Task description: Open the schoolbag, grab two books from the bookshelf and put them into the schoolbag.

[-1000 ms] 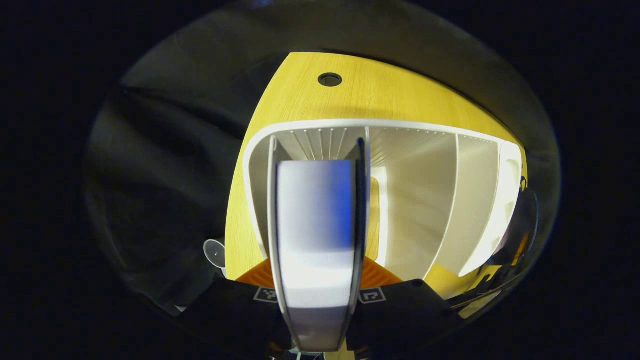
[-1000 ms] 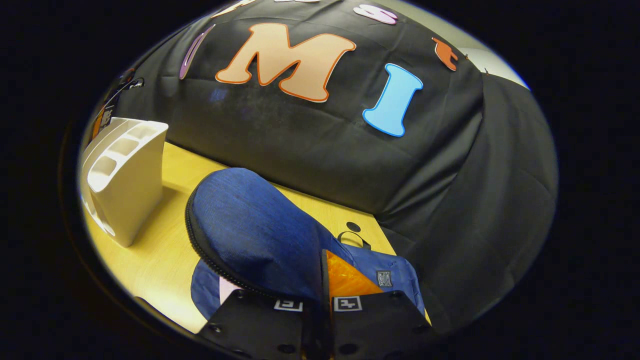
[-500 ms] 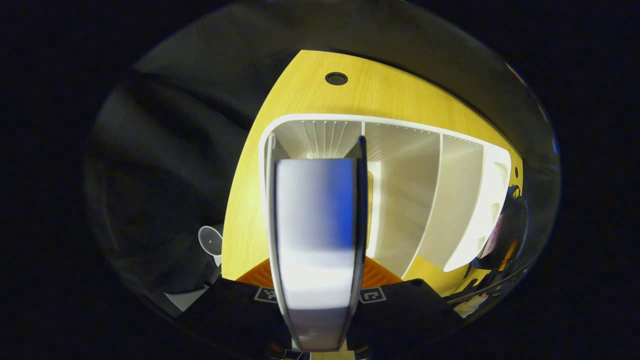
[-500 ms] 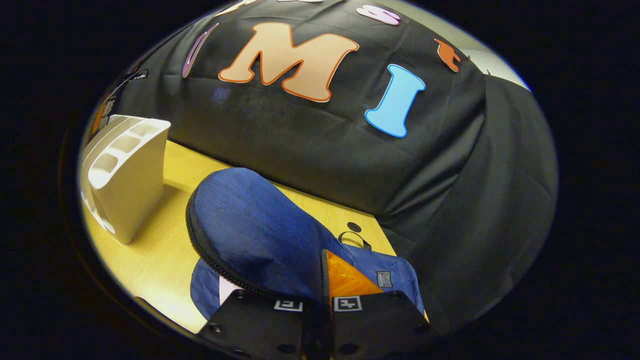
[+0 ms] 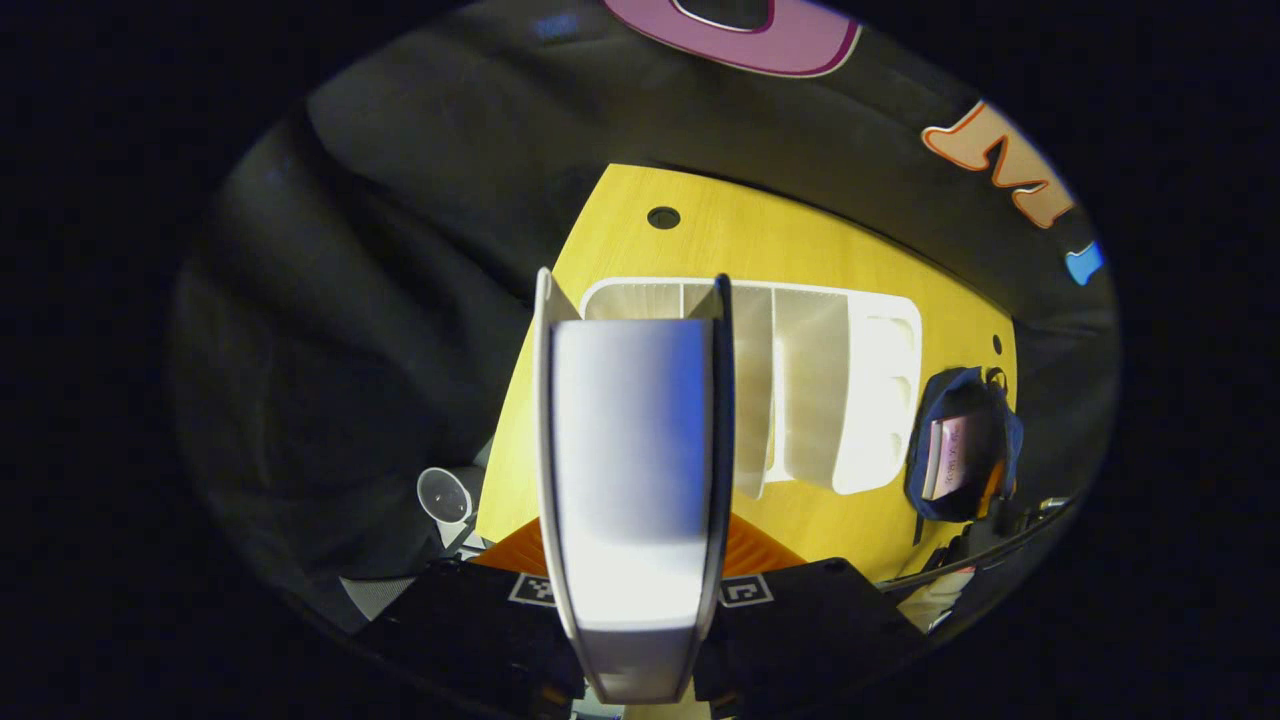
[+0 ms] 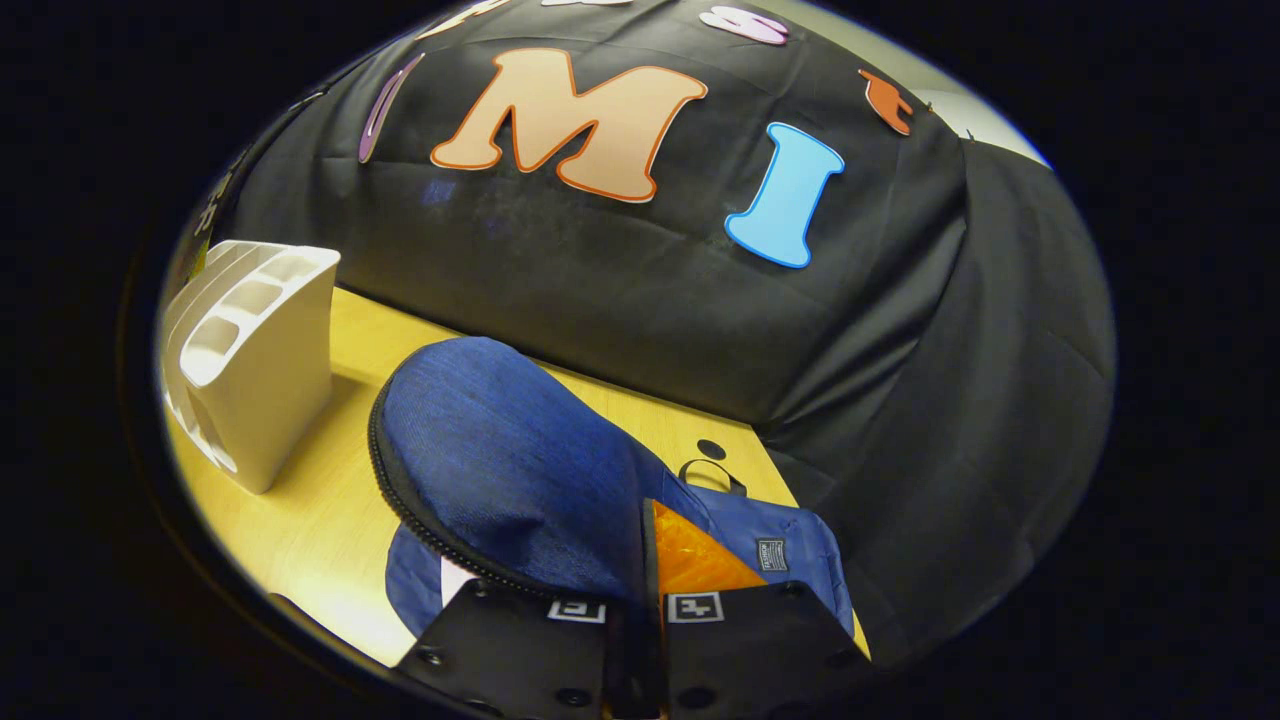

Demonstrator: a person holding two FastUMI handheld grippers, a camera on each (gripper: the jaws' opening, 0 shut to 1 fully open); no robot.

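Observation:
My left gripper [image 5: 635, 548] is shut on a book [image 5: 630, 430], which stands edge-on between the fingers with its pale page block facing me. It hangs well above the white bookshelf [image 5: 800, 380] on the yellow table [image 5: 700, 240]. To the right lies the blue schoolbag [image 5: 962, 445], open, with a pink book [image 5: 948, 455] inside. In the right gripper view my right gripper [image 6: 645, 572] is shut on the schoolbag's blue flap [image 6: 500, 470] and holds it raised. The bookshelf [image 6: 250, 350] stands to the left of the bag.
A clear plastic cup [image 5: 445, 495] sits off the table's left edge. A cable hole [image 5: 663, 217] is in the table behind the shelf, and another hole [image 6: 711, 449] lies beyond the bag. Black cloth walls close in the back and sides.
My left gripper has risen with the book, clear of the shelf, which now looks smaller and farther below. The schoolbag has come into the left gripper view. The right gripper has barely moved.

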